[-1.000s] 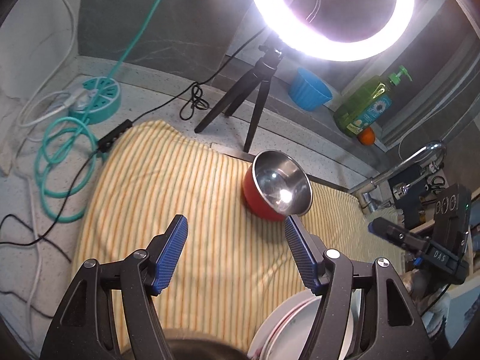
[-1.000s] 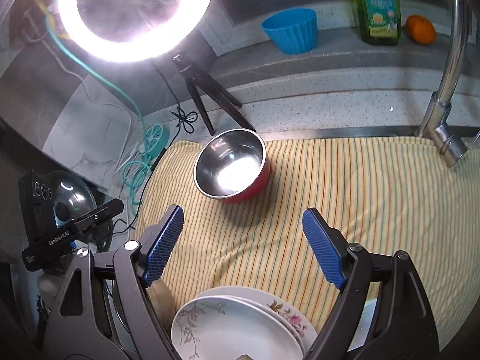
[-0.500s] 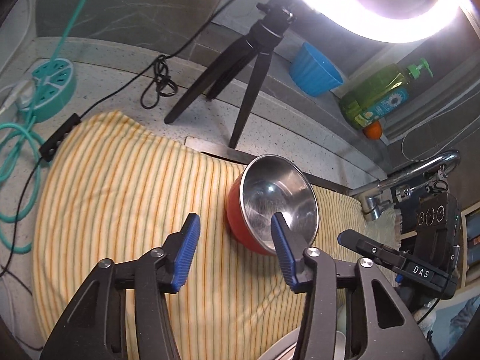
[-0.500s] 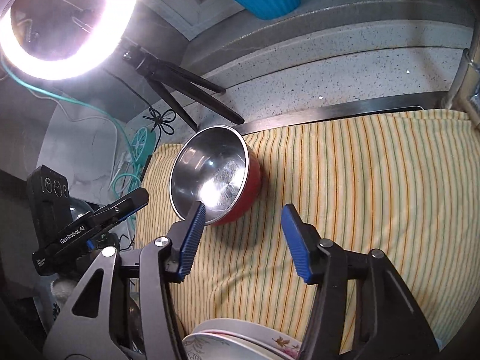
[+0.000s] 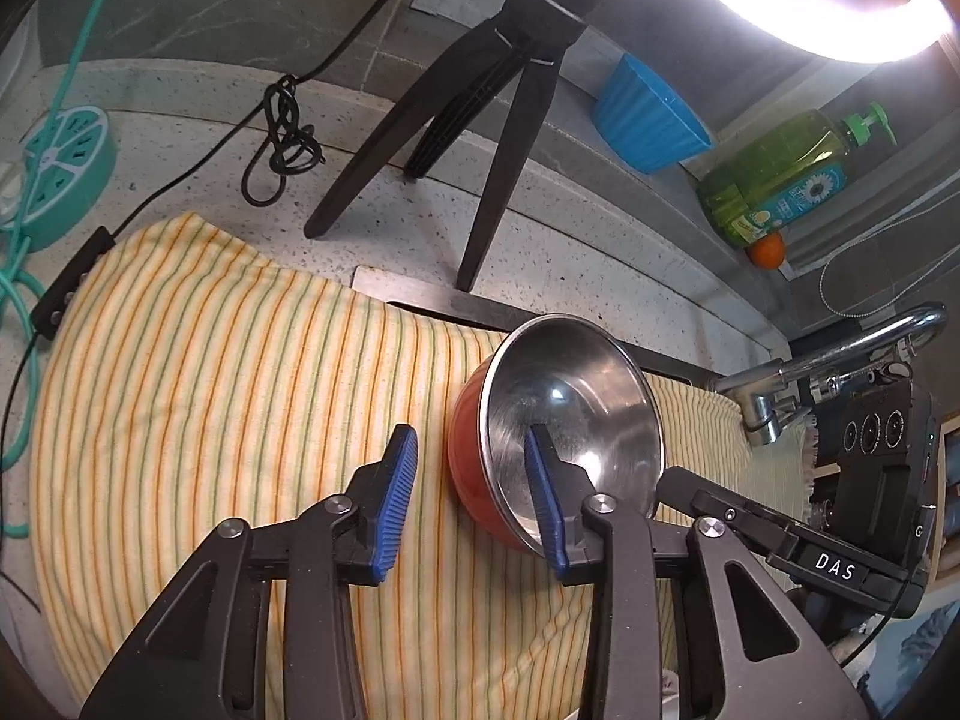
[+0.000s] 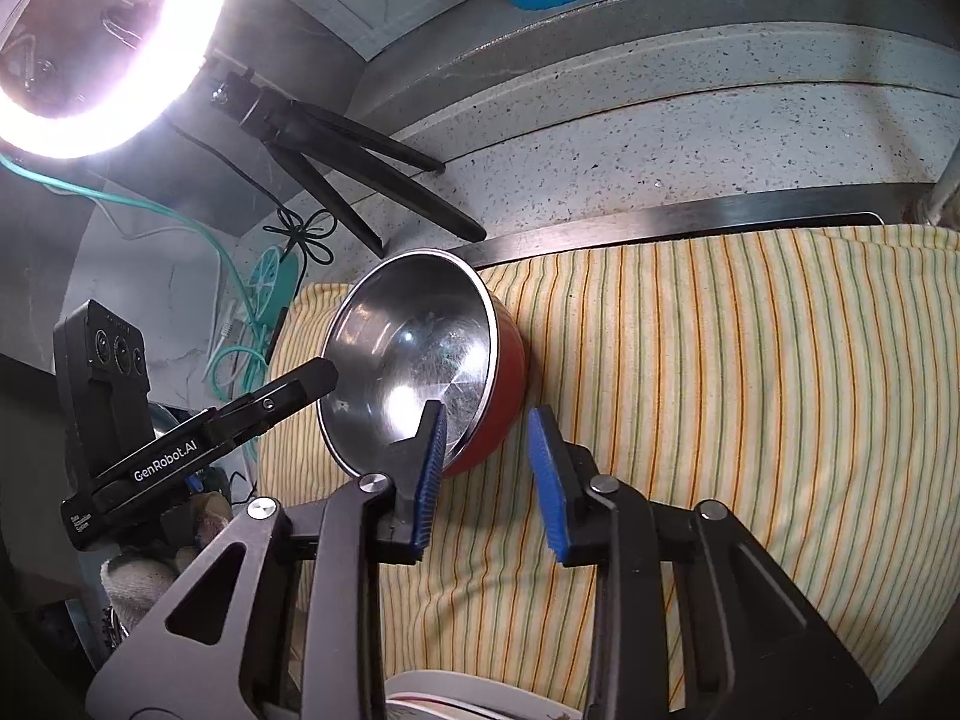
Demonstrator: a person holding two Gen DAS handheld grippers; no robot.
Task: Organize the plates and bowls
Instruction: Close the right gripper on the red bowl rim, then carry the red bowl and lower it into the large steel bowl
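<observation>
Between both closing tools' jaws — bowl (image 5: 570, 420) rim; unpinched.

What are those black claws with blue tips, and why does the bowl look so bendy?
Those are grippers, tongs that a person squeezes by hand. Each carries a camera with a very wide lens, which bends the picture.

One picture looks along the left gripper, the other along the right gripper. Each also shows the other gripper off to the side.

On the striped yellow cloth sits a red bowl, shiny metal inside. Each gripper has one blue finger inside the bowl and one outside its wall, on opposite sides. Their jaws are closing but not yet pinching, so nothing is held.

Plates peek in at the bottom. Behind stand a ring light's tripod, a blue cup and a green soap bottle.
</observation>
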